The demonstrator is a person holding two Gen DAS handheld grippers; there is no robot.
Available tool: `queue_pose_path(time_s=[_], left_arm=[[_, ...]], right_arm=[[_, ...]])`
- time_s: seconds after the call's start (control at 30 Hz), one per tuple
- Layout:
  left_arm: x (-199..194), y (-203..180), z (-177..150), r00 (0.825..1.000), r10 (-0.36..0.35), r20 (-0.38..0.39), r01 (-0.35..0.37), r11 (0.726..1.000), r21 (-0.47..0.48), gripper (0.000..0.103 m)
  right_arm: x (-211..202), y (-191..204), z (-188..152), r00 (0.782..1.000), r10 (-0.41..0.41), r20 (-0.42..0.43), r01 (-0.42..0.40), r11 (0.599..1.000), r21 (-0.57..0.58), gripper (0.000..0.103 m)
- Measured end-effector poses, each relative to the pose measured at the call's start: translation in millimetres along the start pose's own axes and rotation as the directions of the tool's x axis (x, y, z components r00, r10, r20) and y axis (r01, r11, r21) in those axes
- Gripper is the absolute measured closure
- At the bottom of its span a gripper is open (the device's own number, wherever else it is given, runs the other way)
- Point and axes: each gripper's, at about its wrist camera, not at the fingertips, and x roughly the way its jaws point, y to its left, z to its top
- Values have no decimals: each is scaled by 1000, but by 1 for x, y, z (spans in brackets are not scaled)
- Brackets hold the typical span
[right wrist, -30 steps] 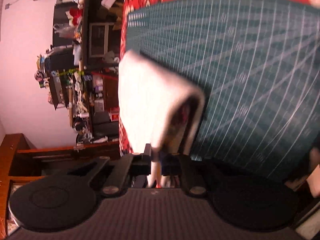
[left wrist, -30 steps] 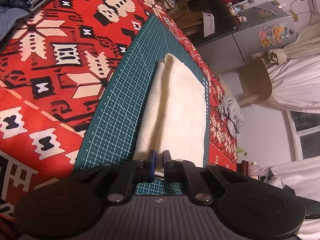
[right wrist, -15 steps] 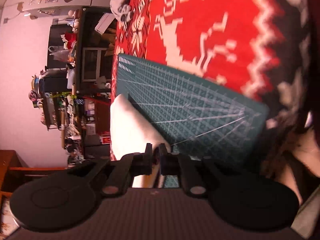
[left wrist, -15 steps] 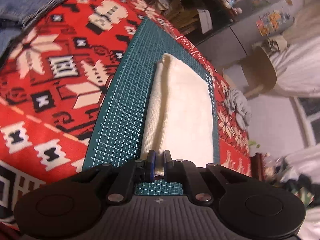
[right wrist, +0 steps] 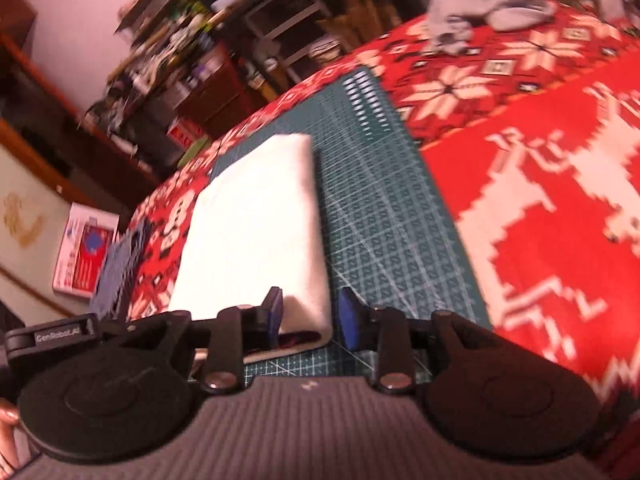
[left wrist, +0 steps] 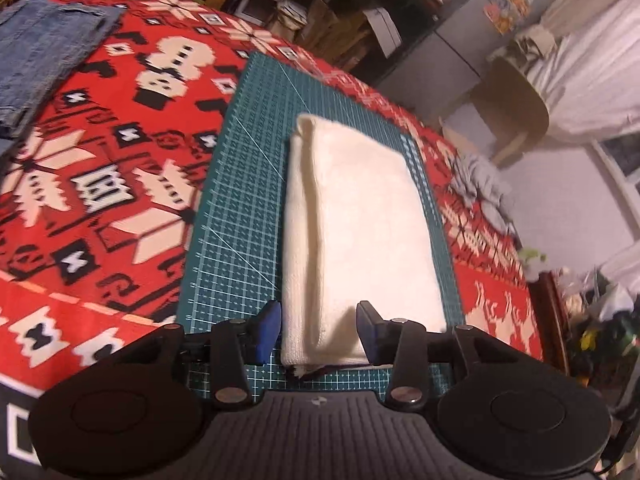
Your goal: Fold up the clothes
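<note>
Since the cream knitted garment folded into a long rectangle [left wrist: 360, 232] already lies flat on the dark green gridded cutting mat [left wrist: 240, 216], this step looks like the let-go, and doing it cleanly is the whole trick. The left hand-held gripper [left wrist: 319, 330] has its blue pads spread and opening, with the garment's near end sitting between them but not pinched. Same deal on the right hand-held gripper [right wrist: 309, 317]: jaws parting around the near corner of the fold, nothing squeezed as far as I can tell.

My take: let both open fully before pulling back, then lift straight away so a pad doesn't snag the knit and drag the top layer off. The mat sits on the red patterned blanket [left wrist: 100, 168] over the bench, so it's a soft base. The blue denim piece [left wrist: 44, 52] lies well apart.
</note>
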Motion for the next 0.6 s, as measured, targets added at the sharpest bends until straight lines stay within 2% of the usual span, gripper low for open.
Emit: queue_pose_path(time_s=[0.1, 0.23, 0.4, 0.6], left_arm=[[5, 1, -4, 1000, -6, 15, 6, 1000, 7, 64], [3, -2, -10, 999, 13, 37, -14, 999, 32, 76], [-4, -10, -16, 999, 48, 25, -50, 997, 66, 78], [-21, -3, -32, 999, 34, -32, -32, 998, 60, 78]], right_arm=[[6, 8, -8, 1000, 1, -3, -1, 999, -41, 69], [-1, 6, -17, 1000, -1, -10, 1, 999, -44, 72], [-30, 6, -40, 999, 13, -31, -14, 1000, -21, 73], [-54, 1, -62, 995, 51, -88, -50, 999, 19, 73]])
